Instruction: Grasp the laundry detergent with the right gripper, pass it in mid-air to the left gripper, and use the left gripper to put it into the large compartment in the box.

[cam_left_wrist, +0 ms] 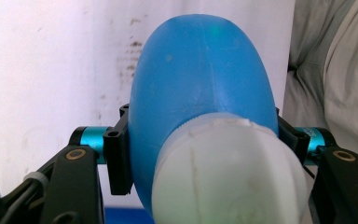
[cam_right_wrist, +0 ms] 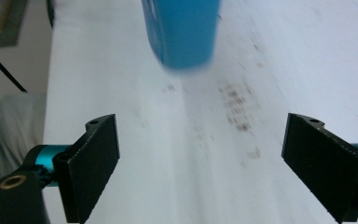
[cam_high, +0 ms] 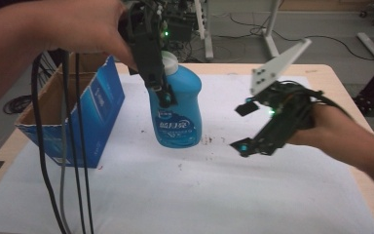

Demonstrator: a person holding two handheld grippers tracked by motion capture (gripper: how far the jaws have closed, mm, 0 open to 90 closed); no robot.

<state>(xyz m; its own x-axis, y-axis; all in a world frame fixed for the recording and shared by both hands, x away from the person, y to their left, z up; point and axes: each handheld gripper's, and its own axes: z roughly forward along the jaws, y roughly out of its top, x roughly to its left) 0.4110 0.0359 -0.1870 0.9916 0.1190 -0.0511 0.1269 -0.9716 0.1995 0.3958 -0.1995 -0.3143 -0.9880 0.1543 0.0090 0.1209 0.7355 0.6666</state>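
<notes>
A blue detergent bottle (cam_high: 177, 111) with a white cap and a printed label hangs upright just above the white sheet, near the middle of the table. My left gripper (cam_high: 164, 93) comes down from above and is shut on its upper body just below the cap. In the left gripper view the bottle (cam_left_wrist: 200, 88) sits clamped between both black pads, cap toward the camera. My right gripper (cam_high: 243, 126) hovers to the bottle's right, open and holding nothing. In the right gripper view its jaws stand wide apart and the bottle's base (cam_right_wrist: 182, 32) is ahead, off the sheet.
An open blue-sided cardboard box (cam_high: 75, 109) stands at the table's left, close beside the bottle. A stained white sheet (cam_high: 199, 195) covers the wooden tabletop. Black cables (cam_high: 75, 170) hang down at front left. Metal stand legs (cam_high: 272, 29) are on the floor behind.
</notes>
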